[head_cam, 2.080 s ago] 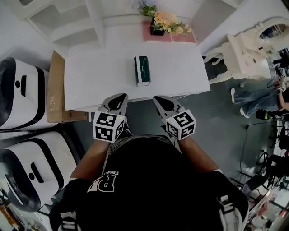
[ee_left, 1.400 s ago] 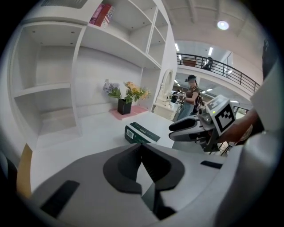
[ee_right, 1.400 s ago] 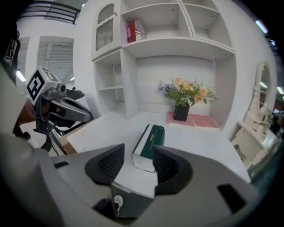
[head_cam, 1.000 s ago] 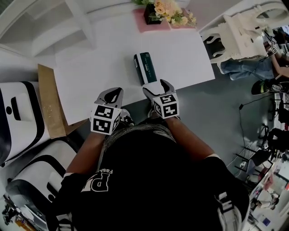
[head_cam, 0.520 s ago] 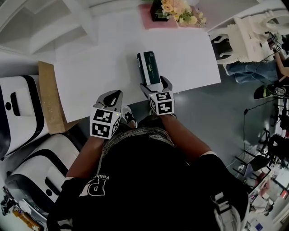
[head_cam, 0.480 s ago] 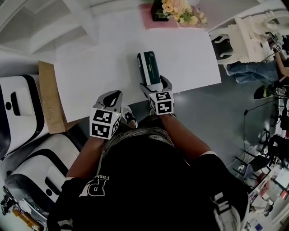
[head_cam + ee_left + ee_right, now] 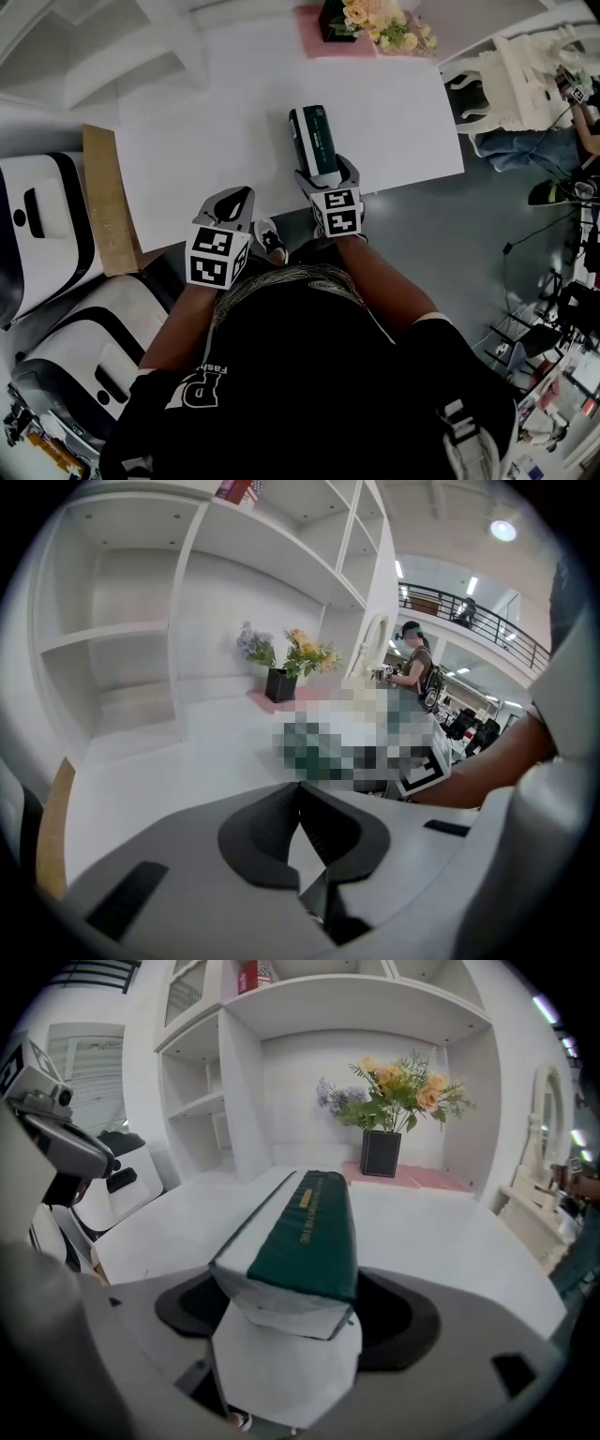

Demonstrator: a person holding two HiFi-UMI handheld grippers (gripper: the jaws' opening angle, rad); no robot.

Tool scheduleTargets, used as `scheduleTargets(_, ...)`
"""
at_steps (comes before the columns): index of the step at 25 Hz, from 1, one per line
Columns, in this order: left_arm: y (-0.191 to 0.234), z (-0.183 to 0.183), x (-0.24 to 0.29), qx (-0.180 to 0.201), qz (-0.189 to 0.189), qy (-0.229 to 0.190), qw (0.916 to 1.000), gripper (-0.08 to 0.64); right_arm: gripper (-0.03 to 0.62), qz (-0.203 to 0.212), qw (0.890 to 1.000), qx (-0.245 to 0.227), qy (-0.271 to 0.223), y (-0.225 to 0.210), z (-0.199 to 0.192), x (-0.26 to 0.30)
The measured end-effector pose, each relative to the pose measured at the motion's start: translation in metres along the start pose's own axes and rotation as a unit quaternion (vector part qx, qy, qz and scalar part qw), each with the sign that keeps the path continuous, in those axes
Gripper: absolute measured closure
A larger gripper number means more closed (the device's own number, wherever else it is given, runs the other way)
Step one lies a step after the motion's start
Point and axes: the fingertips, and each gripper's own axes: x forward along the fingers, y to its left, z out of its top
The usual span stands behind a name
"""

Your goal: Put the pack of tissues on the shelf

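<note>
Your right gripper [image 7: 325, 173] has reached the tissue pack [image 7: 314, 136] at the table's [image 7: 206, 141] near edge, jaws just opened around it, ungripped; left gripper [image 7: 242, 195] clenched.

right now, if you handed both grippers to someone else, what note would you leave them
Left gripper: shut, empty, near the front edge of the table.
Right gripper: open; its fingers have just been opening and straddle the near end of the pack of tissues without pressing it.
Pack: lying flat on the table.
Done: right gripper lined up on the pack.
Left: close, lift, place it on the shelf behind the table.
</note>
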Motion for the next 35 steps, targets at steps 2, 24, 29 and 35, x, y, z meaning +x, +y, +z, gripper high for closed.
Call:
scheduleTargets(2, 0.000, 0.002, 0.000, 0.000, -0.002, -0.004, 1.0000, 0.546, 0.187, 0.003, 1.000, 0.002, 0.004, -0.001, 0.001, -0.002)
scheduleTargets(24, -0.030, 0.069, -0.002, -0.022, 0.030, -0.076, 0.9964, 0.546, 0.215, 0.113, 0.994, -0.014, -0.005, -0.021, 0.056, -0.069)
scheduleTargets(29, -0.039, 0.090, -0.002, -0.022, 0.040, -0.098, 0.9941, 0.546, 0.215, 0.137, 0.990, -0.031, -0.027, -0.028, 0.077, -0.094)
scheduleTargets(35, -0.041, 0.113, -0.013, -0.008, 0.049, -0.125, 0.9909, 0.546, 0.216, 0.146, 0.987, -0.038, -0.061, -0.030, 0.100, -0.120)
